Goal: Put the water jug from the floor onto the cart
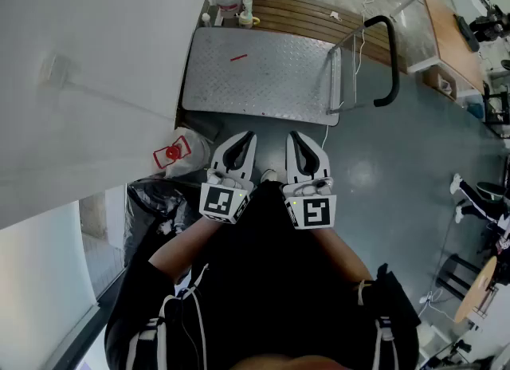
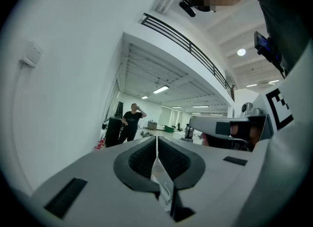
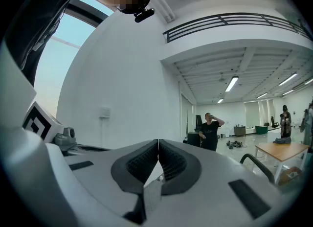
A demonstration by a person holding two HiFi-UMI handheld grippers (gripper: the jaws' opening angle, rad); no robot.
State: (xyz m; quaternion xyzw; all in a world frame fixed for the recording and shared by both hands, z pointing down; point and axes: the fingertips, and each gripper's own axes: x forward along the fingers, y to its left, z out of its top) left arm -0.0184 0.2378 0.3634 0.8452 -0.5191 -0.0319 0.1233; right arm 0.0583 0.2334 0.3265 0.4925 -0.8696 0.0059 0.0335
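Black short-sleeved top point(image 1: 271, 281); at 12 o'clock, pale grey left gripper point(image 1: 245, 137) and right gripper point(image 1: 295, 137), black-padded, 2 black-and-white marker cubes point(image 1: 224, 202).

Head view steeply down over cart point(image 1: 263, 85); gripper views level toward same person point(image 2: 131, 125).

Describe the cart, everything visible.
The cart is a low flat trolley with a rectangular, silvery diamond-plate deck, lying level on the grey floor. A metal frame with a black curved handle rises at its right end in the head view. Its left end is by the white wall; its far side runs along wooden boards. A small red item lies on the deck. Wheels are hidden.
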